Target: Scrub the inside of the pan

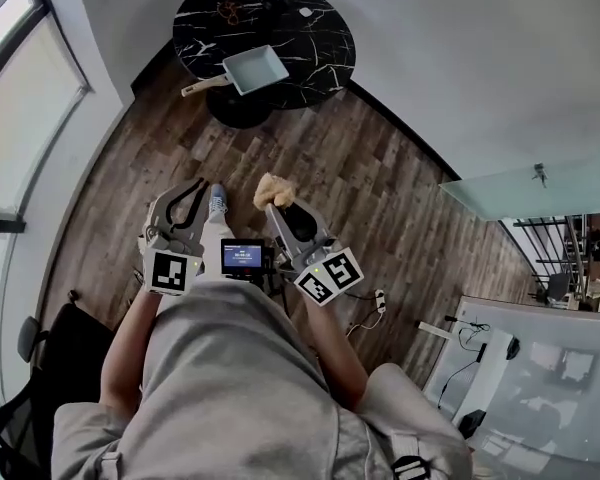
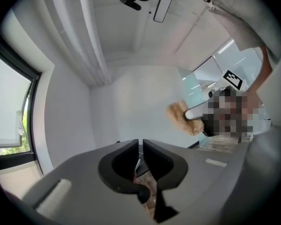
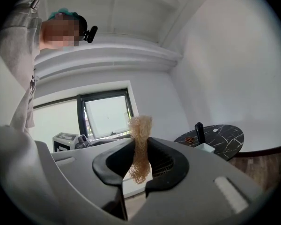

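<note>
Left tool (image 2: 141, 146) narrow, nearly together, empty; pan (image 1: 255, 70) at counter (image 1: 310, 28) near edge, well apart from both tools; right tool (image 3: 141, 149) clamped on tan scrubber (image 3: 139, 139); step likely approach; next: close in, steady pan handle, lower scrubber inside.

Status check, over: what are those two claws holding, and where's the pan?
Left gripper shut, nothing in it. Right gripper shut on the scrubber. Pan on the black table, well ahead, untouched. Only wood floor between.
</note>
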The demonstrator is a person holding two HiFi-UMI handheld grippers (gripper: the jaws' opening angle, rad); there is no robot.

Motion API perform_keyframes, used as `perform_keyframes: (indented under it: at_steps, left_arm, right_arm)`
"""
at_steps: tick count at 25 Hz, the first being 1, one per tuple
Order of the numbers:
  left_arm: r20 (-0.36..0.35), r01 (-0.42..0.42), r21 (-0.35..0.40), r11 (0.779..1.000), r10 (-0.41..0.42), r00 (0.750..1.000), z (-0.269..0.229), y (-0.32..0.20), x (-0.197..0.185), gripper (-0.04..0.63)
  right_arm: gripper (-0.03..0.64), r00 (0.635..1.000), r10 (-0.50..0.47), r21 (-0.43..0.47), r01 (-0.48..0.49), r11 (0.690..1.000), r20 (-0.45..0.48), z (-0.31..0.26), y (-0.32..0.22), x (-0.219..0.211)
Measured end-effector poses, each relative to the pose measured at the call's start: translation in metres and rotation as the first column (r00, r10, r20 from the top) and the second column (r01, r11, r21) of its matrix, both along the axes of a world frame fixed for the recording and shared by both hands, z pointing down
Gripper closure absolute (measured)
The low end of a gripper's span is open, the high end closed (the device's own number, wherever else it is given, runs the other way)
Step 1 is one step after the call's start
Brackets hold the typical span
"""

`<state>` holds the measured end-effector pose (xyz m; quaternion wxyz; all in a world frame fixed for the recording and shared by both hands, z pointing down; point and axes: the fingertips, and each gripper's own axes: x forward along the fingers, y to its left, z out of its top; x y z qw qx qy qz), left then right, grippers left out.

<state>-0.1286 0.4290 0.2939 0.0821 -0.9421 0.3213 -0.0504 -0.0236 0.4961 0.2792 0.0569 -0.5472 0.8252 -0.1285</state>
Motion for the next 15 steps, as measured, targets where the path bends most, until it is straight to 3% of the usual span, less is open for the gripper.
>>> perform_keyframes:
  at_steps: [8, 15]
  left_arm:
    - [-0.041, 0.022, -0.035, 0.999, -0.023, 0.999, 0.004, 0.021, -0.011, 0.571]
    - [-0.056, -0.009, -0.089, 0.996, 0.004, 0.998, 0.013, 0.035, -0.033, 0.571]
  right_arm:
    - [0.525, 0.995, -0.092, 0.007, 0.093, 0.996, -0.037, 0.001, 0.003, -0.023]
    - [0.525, 0.988, -0.15, -0.002, 0.15, 0.989, -0.043, 0.008, 0.001, -0.055]
